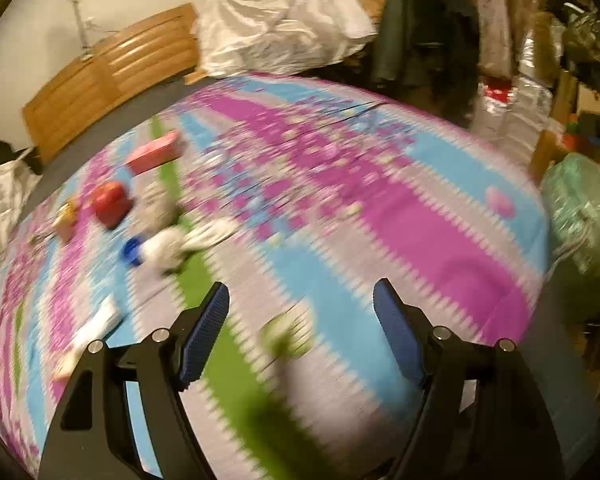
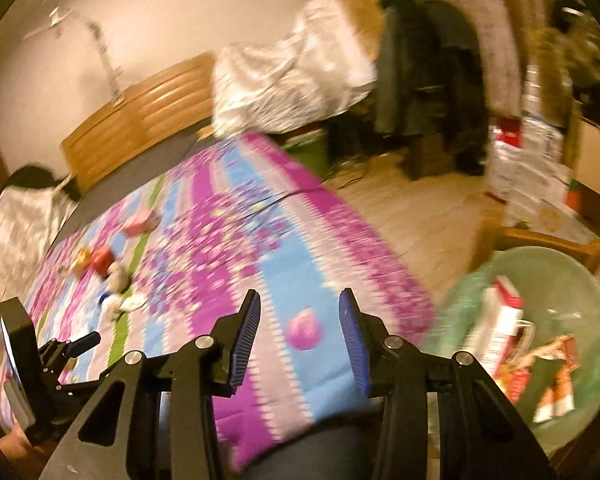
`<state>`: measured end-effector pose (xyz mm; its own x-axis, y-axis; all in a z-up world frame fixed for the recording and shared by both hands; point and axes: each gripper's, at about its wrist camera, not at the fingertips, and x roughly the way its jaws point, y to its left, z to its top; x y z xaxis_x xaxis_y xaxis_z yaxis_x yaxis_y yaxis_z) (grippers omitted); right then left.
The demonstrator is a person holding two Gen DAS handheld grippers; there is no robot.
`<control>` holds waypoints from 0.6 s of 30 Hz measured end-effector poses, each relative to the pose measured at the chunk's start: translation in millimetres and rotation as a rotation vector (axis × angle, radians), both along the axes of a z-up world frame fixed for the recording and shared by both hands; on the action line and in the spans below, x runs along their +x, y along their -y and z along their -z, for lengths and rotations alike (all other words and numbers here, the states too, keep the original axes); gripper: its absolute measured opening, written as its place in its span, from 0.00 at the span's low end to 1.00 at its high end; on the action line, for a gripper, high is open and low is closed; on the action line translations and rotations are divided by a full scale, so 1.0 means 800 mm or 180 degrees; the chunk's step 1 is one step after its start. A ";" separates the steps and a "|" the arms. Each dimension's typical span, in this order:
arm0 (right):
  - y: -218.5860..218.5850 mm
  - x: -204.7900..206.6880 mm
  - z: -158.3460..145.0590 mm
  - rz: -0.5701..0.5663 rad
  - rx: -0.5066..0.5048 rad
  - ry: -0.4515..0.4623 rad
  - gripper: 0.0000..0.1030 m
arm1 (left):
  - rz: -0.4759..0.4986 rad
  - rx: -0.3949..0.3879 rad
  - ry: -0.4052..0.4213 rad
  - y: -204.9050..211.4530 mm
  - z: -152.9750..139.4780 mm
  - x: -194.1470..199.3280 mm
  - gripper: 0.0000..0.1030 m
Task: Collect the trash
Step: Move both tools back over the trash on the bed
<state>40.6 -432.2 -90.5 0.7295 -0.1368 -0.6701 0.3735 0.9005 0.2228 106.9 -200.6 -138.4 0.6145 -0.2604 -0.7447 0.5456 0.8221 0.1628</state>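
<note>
A: Well, where did we have the trash?

B: Most of it lay on the patterned bedspread (image 1: 379, 208), in a blurred cluster at about ten o'clock from our left gripper (image 1: 301, 330): a pink box (image 1: 156, 152), a red round thing (image 1: 112, 203), a blue cap (image 1: 132, 251) beside some white crumpled bits (image 1: 188, 240).

A: And the tongs on that side?

B: We held them apart, nothing between the blue pads, pointing down at the bedspread.

A: The right gripper (image 2: 298, 340)?

B: Also apart, narrower, and empty; only the bedspread showed in the gap. At four o'clock from it we saw the green bag (image 2: 579, 280) with a red and white carton (image 2: 499, 328) and wrappers (image 2: 555, 376) already inside. The left gripper showed at nine o'clock in that view.

A: Anything behind?

B: A wooden headboard (image 1: 112, 76) at eleven o'clock, a dark coat (image 1: 427, 32) at one.
</note>
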 end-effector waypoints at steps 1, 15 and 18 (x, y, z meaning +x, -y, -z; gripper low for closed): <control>-0.013 0.012 0.002 -0.0084 -0.0009 -0.0033 0.44 | -0.0063 0.0008 0.0020 -0.017 0.002 -0.004 0.69; -0.196 0.138 0.061 -0.1370 -0.0069 -0.0458 0.47 | -0.1097 -0.0286 -0.0045 -0.225 -0.005 -0.019 0.69; -0.231 0.149 0.068 -0.1631 -0.0145 -0.0505 0.47 | -0.1299 -0.0340 -0.0005 -0.264 -0.013 -0.009 0.69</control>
<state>159.9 -247.6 -144.6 0.6006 0.1785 -0.7793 -0.0904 0.9837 0.1556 99.8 10.6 -127.6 0.6822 -0.0716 -0.7277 0.1718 0.9830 0.0644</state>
